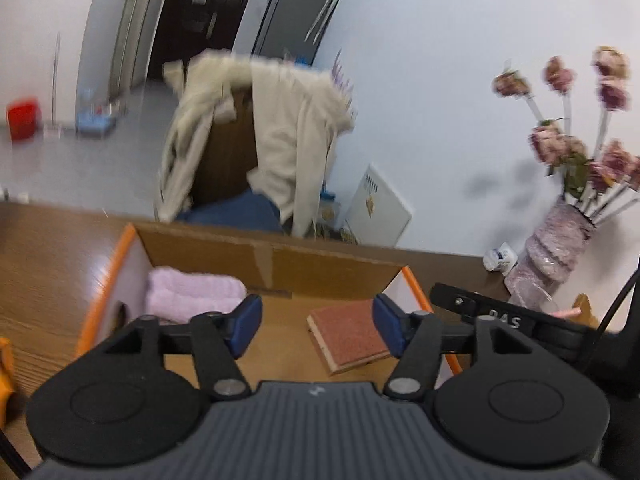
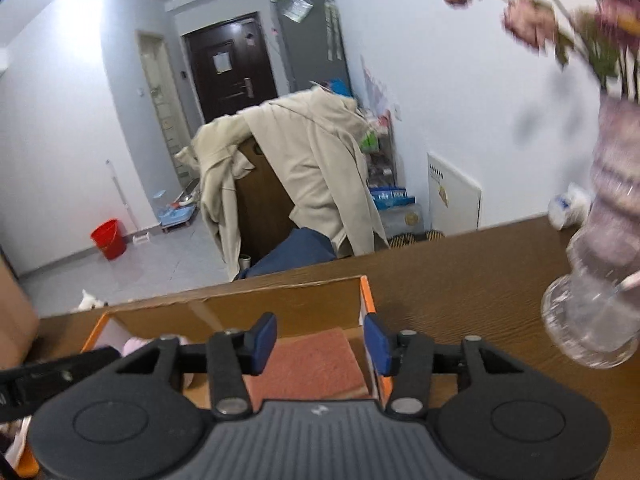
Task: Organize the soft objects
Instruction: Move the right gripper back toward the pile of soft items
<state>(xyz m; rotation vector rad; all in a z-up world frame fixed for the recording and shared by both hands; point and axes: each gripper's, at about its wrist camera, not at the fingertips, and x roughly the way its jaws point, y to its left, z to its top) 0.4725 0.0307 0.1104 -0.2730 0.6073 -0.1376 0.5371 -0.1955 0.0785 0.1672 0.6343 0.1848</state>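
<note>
- Brown wooden table stands in a room with grey-white walls and carries an open cardboard box with orange edges.
- Inside the box, a folded pink towel lies at the left end, and a reddish sponge pad lies at the right end, apart from the towel.
- Left gripper hangs above the box, jaws apart and holding nothing.
- Right gripper is over the pad, jaws also released and empty.
- Glass vase with faded pink flowers stands on the table to the right of the box.
- Beige coat hangs over a dark chair beyond the table.
</note>
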